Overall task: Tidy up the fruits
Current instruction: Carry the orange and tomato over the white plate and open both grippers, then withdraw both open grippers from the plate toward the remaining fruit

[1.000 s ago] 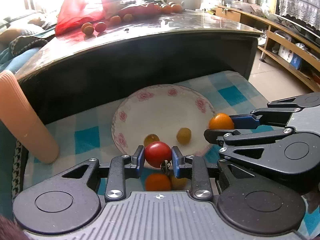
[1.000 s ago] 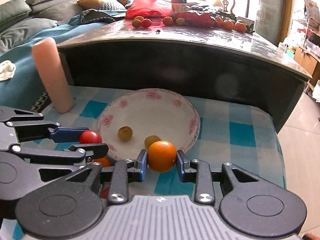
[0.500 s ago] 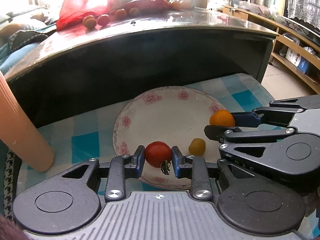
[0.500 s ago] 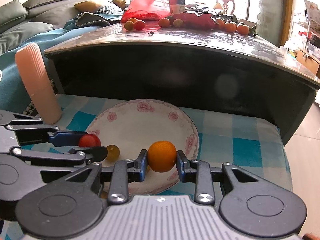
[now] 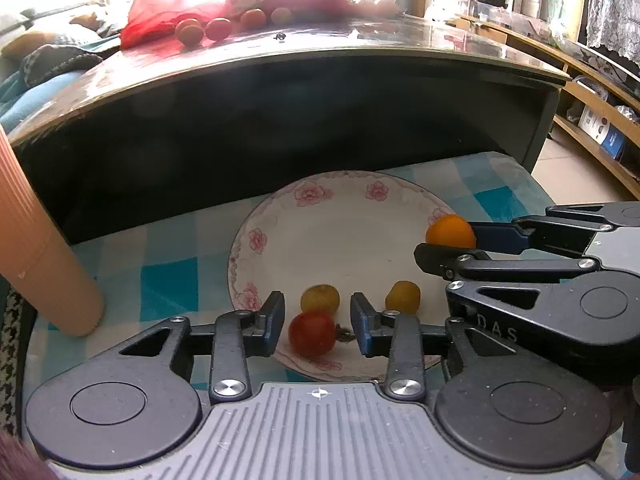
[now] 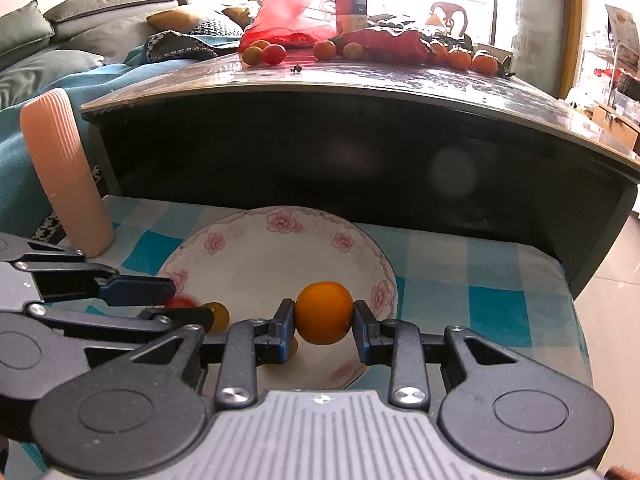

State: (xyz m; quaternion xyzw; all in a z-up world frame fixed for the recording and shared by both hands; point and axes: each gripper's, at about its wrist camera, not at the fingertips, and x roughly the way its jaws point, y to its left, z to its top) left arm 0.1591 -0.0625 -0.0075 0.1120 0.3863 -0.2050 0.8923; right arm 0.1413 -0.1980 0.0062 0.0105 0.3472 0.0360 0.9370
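A white plate with pink flowers (image 5: 340, 236) (image 6: 248, 264) lies on a blue checked cloth. My left gripper (image 5: 318, 320) is open above the plate's near rim; a red tomato (image 5: 312, 333) sits loose between its fingers, blurred. Two small yellow fruits (image 5: 320, 298) (image 5: 403, 297) lie on the plate. My right gripper (image 6: 324, 318) is shut on an orange (image 6: 324, 312), held over the plate's right side; the orange also shows in the left wrist view (image 5: 450, 231).
A dark table (image 6: 360, 80) rises behind the plate, with more fruits (image 6: 264, 53) and a red bag (image 6: 296, 20) on top. A ribbed peach cylinder (image 5: 44, 248) (image 6: 64, 168) stands at the left. Shelves (image 5: 592, 92) stand at the right.
My left gripper has opened and let go of the red tomato, which dropped onto the plate. Both grippers moved forward over the plate. The right gripper still holds the orange.
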